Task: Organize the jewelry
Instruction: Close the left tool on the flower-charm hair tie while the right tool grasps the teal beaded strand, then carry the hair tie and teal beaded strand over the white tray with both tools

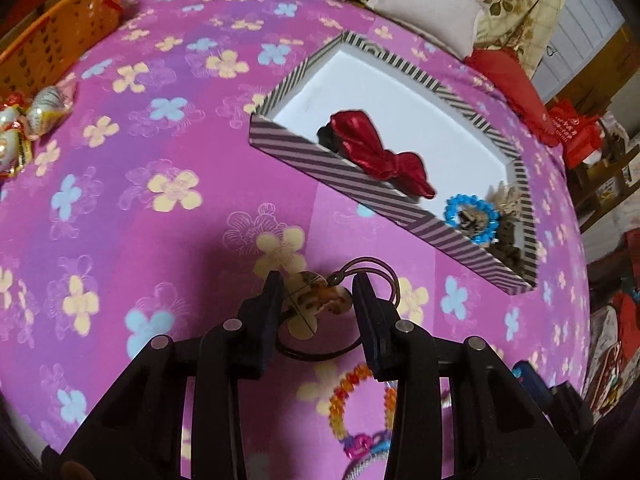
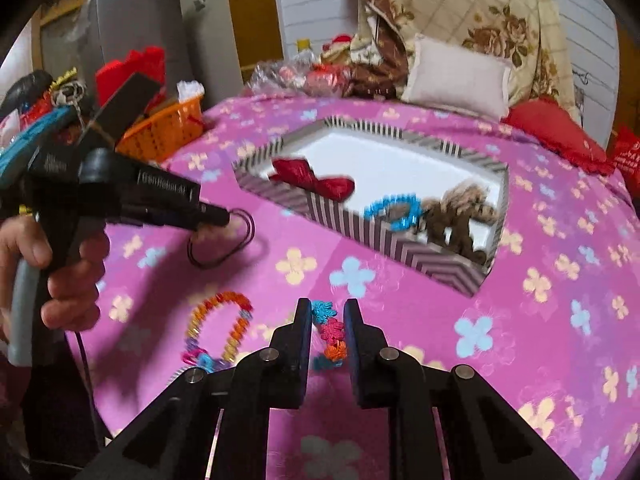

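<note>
A striped box [image 1: 320, 168] lies on the purple flowered cloth and holds a red bow [image 1: 372, 148], a blue beaded ring [image 1: 472, 216] and brown pieces [image 1: 510, 248]. My left gripper [image 1: 316, 296] is shut on a tortoiseshell hair tie [image 1: 316, 300] whose dark elastic loops hang around the fingers; it also shows in the right wrist view [image 2: 216, 216]. My right gripper [image 2: 327, 320] is shut on a strip of coloured flower beads [image 2: 330, 332]. An orange and yellow beaded bracelet [image 2: 220, 328] lies on the cloth to its left.
An orange basket [image 1: 52, 48] stands at the far left edge. Wrapped figurines [image 1: 28, 124] lie near it. A pillow [image 2: 456, 76], a red cushion [image 2: 556, 132] and bedding crowd the far side. The box [image 2: 360, 224] lies ahead of both grippers.
</note>
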